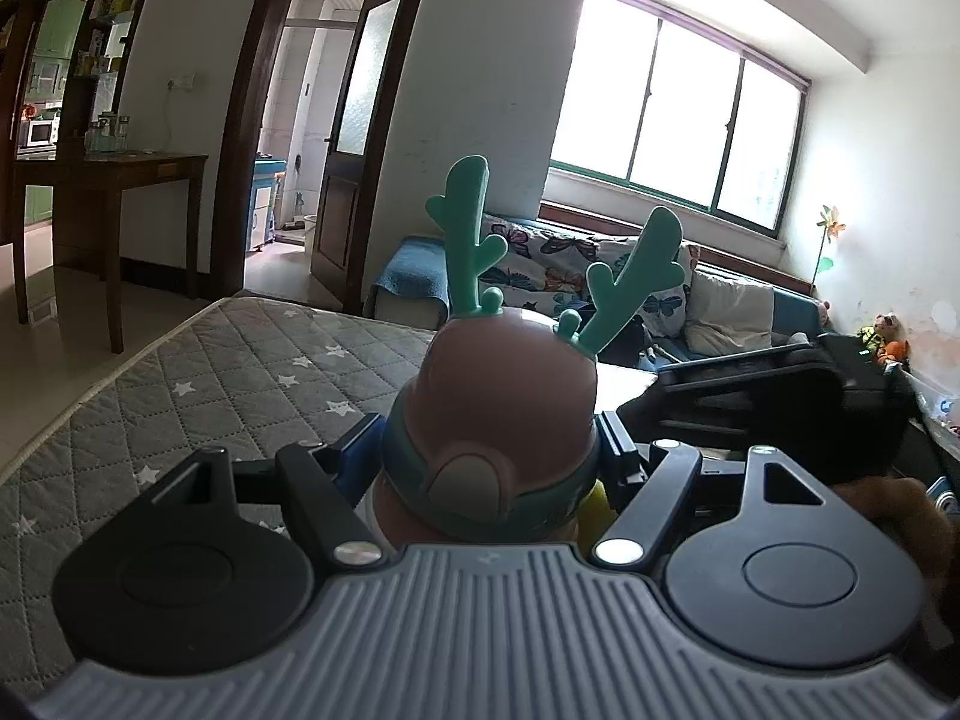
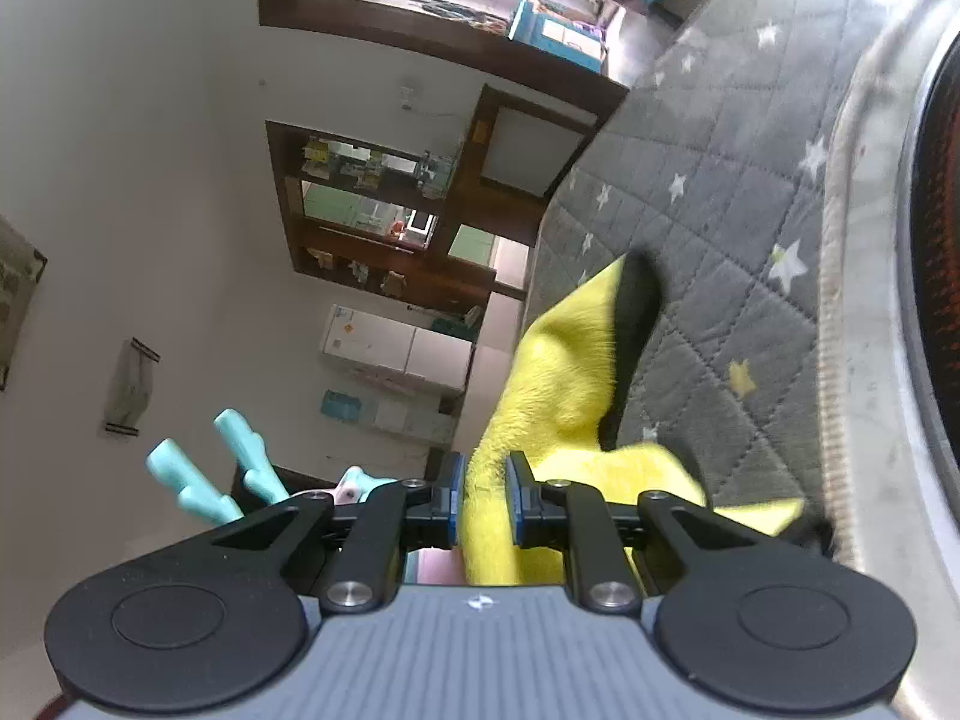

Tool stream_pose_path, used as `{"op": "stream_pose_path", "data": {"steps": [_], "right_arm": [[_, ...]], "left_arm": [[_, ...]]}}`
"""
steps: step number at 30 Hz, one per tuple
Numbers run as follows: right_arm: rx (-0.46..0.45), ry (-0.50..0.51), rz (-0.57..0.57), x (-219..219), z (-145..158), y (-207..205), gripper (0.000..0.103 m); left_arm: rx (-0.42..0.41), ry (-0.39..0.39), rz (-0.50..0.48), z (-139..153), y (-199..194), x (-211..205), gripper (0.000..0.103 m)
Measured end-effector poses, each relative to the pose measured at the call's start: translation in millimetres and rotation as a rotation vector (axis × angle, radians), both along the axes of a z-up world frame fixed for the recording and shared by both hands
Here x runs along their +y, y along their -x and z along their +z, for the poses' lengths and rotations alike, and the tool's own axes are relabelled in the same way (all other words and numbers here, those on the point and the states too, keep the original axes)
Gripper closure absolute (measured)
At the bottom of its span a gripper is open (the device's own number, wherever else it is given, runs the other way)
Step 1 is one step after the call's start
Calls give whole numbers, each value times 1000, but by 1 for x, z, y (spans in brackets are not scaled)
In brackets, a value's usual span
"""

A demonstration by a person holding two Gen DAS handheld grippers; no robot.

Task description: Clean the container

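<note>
The left gripper (image 1: 489, 450) clamps a pink deer-shaped bottle (image 1: 501, 414) with smooth green plastic antlers (image 1: 471, 228), directly ahead between its fingers. The right gripper (image 2: 483, 501), rolled sideways beside the bottle, pinches a fuzzy yellow cloth (image 2: 564, 384). The rounded plastic could slip under hard rubbing; the cloth may snag the antlers above the quilted star-print mattress (image 1: 240, 372).

Pink container (image 1: 504, 408), green antlers (image 1: 474, 228); yellow cloth (image 2: 558, 384), black tip; grey star-quilted mattress (image 1: 240, 360).
</note>
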State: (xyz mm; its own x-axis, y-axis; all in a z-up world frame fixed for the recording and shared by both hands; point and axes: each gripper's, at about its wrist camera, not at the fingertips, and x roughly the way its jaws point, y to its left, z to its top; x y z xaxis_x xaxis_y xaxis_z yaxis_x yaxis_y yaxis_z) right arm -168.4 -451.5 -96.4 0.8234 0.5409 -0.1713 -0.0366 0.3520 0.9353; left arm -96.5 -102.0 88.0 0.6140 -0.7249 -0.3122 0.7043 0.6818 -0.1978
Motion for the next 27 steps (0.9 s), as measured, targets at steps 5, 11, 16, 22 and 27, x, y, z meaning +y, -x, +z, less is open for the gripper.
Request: {"op": "stream_pose_path", "data": {"steps": [5,11,16,22,27], "right_arm": [[41,-29,-3,0,-22,-12,88],[89,-14,-7,0,-46,-10,88],[111,38,-8,3,-45,-6,88],[130,162,1,9,-36,12,89],[123,249,12,16,-26,33,89]], "left_arm": [[-4,-3,-7,-2,0,1,30],[-7,-8,-15,-3,-1,1,30],[-1,-13,-18,-2,-2,0,30],[17,-15,-25,-1,-8,2,30],[13,-43,-48,1,-10,1,30]]}}
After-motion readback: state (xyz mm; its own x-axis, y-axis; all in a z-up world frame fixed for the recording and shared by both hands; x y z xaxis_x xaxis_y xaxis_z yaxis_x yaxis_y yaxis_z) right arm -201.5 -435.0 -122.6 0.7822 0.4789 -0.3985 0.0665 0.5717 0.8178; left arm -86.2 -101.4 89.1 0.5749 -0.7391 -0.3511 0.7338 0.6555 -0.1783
